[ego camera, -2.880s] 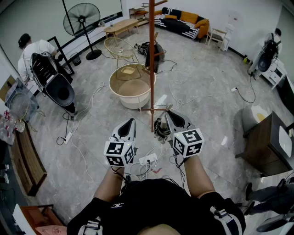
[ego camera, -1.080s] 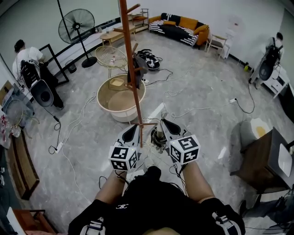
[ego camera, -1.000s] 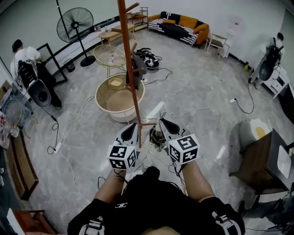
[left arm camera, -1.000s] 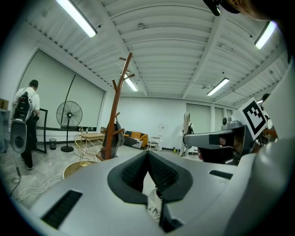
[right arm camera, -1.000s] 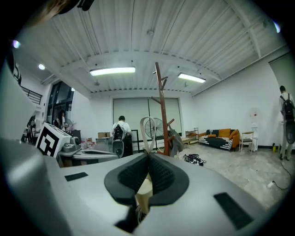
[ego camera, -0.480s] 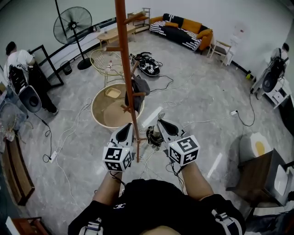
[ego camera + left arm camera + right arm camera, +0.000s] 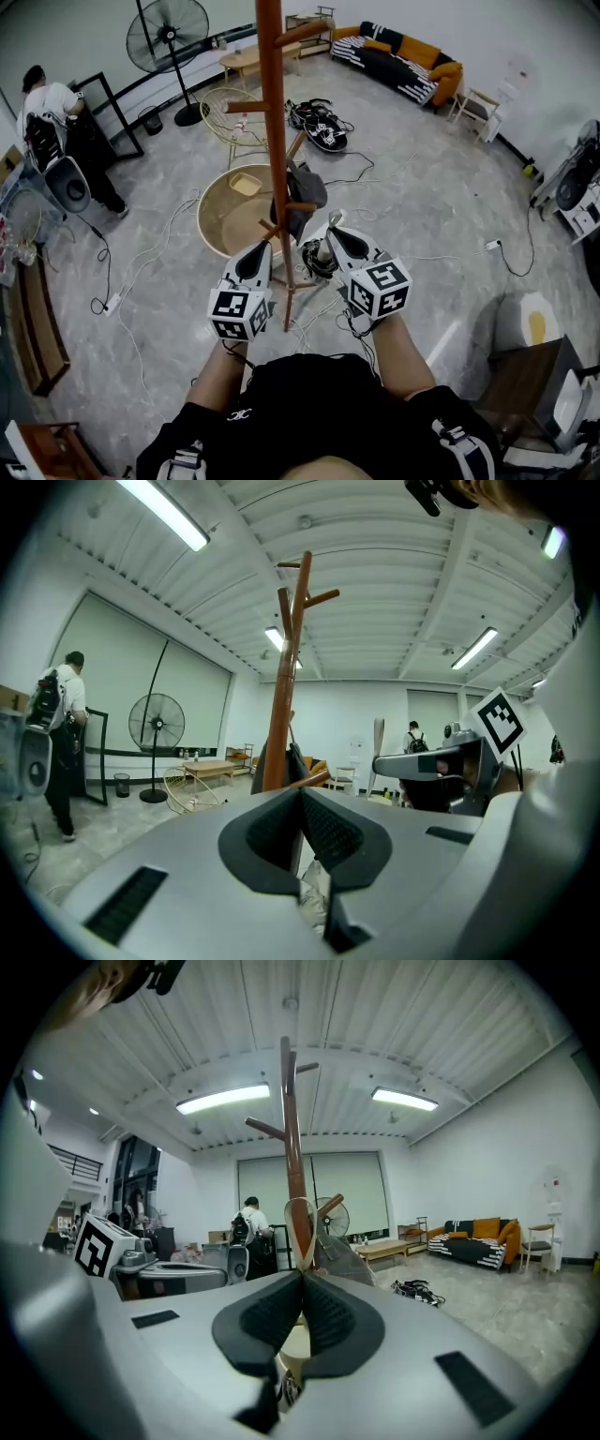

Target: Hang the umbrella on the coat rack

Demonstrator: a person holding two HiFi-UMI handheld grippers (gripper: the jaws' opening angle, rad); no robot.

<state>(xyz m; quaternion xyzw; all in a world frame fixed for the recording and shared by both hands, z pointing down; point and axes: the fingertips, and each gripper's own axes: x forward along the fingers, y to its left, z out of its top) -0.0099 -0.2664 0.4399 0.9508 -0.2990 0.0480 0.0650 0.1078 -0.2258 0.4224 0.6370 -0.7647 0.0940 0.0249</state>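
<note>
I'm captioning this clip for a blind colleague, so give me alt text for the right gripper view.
The right tongs are shut on a beige strap loop that stands up in front of a brown wooden coat rack. A grey item hangs on the rack; a person stands far behind, left.

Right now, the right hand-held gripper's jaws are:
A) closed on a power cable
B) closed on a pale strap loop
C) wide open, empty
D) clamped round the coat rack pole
B: in the right gripper view, the right hand-held gripper has its jaws together on a pale strap loop that rises from between them, and the coat rack pole stands beyond it, not in the jaws.
</note>
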